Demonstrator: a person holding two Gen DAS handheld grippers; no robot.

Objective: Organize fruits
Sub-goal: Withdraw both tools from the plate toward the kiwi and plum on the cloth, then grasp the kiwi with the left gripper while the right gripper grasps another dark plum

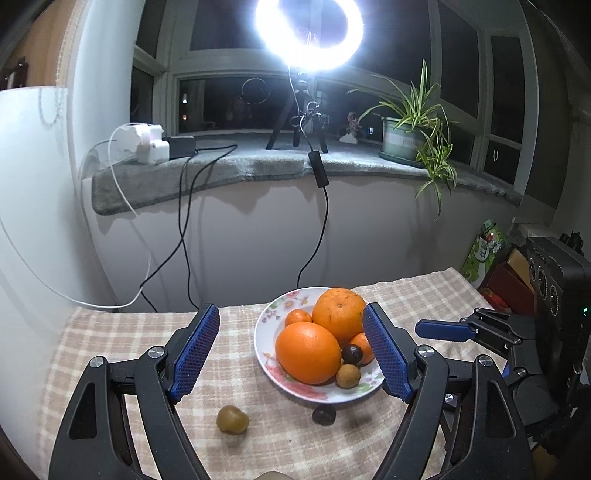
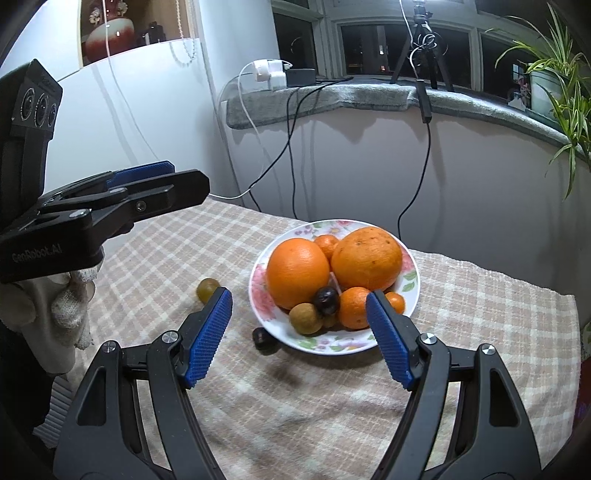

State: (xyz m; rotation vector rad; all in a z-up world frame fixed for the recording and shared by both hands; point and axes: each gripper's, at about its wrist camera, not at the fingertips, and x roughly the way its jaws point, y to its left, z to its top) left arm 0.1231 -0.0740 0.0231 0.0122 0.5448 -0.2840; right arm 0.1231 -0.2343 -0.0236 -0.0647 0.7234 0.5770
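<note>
A flowered white plate (image 1: 269, 314) (image 2: 412, 284) holds two big oranges (image 1: 308, 352) (image 2: 297, 271), small tangerines (image 1: 298, 318) (image 2: 352, 308), a dark plum (image 1: 351, 353) (image 2: 327, 299) and a brown longan (image 1: 347, 376) (image 2: 303, 318). On the checked cloth beside the plate lie a yellow-green fruit (image 1: 232, 419) (image 2: 207, 288) and a dark plum (image 1: 324, 414) (image 2: 261, 338). My left gripper (image 1: 291, 332) (image 2: 173, 177) hovers open above the cloth, empty. My right gripper (image 2: 299, 314) (image 1: 421, 328) is open too, near the plate's front, holding nothing.
Behind the table runs a padded windowsill (image 1: 236, 166) with a ring light on a tripod (image 1: 308, 33), chargers (image 1: 142, 144), hanging cables (image 1: 184, 236) and a potted plant (image 1: 410, 125). A gloved hand (image 2: 70, 295) holds the left gripper. Boxes (image 1: 509, 273) stand right of the table.
</note>
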